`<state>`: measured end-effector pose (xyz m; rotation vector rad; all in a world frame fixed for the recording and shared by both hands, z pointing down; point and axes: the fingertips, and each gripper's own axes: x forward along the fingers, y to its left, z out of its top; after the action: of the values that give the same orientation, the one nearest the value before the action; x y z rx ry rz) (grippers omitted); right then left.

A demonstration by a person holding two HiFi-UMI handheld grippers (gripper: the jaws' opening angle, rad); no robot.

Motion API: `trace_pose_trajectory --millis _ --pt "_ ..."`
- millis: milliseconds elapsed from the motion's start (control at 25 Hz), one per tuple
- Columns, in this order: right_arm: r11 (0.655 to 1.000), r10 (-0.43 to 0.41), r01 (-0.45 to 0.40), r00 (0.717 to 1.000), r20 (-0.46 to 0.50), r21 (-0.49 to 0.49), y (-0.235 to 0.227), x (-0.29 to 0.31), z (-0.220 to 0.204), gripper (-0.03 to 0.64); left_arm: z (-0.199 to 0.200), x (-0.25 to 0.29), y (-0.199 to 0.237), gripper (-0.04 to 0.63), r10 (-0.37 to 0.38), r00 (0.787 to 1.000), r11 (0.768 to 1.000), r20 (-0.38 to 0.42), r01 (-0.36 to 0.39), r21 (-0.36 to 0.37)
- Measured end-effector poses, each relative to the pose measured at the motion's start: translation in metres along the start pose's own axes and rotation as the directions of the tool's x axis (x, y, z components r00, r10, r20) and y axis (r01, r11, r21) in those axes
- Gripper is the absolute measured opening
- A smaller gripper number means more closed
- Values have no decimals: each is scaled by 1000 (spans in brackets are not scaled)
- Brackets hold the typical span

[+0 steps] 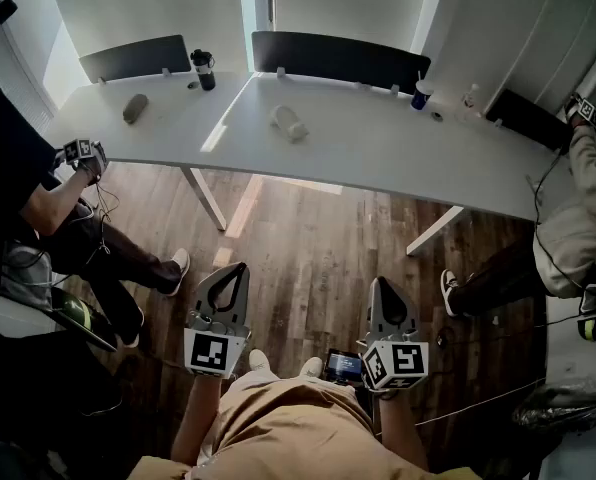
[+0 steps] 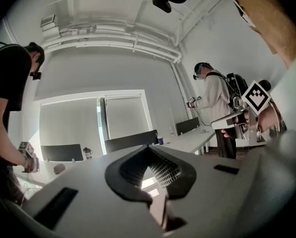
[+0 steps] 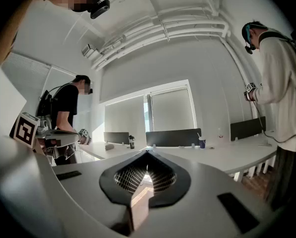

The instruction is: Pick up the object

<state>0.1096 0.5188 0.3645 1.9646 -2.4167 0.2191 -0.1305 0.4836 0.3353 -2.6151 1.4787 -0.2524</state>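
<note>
A pale, lumpy object [image 1: 289,123] lies near the middle of the long white table [image 1: 378,158]. A grey lump [image 1: 135,107] rests farther left on it and shows small in the left gripper view [image 2: 59,168]. My left gripper [image 1: 241,267] and right gripper [image 1: 383,282] hang side by side over the wooden floor, well short of the table. Both point level toward it. The left gripper's [image 2: 147,148] jaws meet at their tips with nothing between them. The right gripper's [image 3: 147,153] jaws are likewise shut and empty.
A black mug [image 1: 204,69], a blue cup [image 1: 421,94] and a clear bottle [image 1: 470,96] stand along the table's far edge before dark dividers [image 1: 338,58]. One person [image 1: 18,178] stands at the left end, another [image 1: 583,218] at the right. Table legs [image 1: 206,196] stand ahead.
</note>
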Motion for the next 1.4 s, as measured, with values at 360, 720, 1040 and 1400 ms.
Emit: trace_pose_trajectory --millis 360,720,1040,1400 --pt "999 45 -45 999 -4 7 -15 -7 4 9 10 0 -21 3 39 999 999 0 -39 -9" --pt "998 60 -60 998 -4 12 -28 -6 -4 9 12 3 -25 4 62 998 998 -6 -62 -24" --pt "999 7 -6 1000 25 -36 -33 28 9 9 6 35 16 3 55 998 998 -4 -56 -24" --pt "995 -50 52 999 16 -88 -27 99 20 9 -11 84 81 4 23 999 1000 -38 -22 17"
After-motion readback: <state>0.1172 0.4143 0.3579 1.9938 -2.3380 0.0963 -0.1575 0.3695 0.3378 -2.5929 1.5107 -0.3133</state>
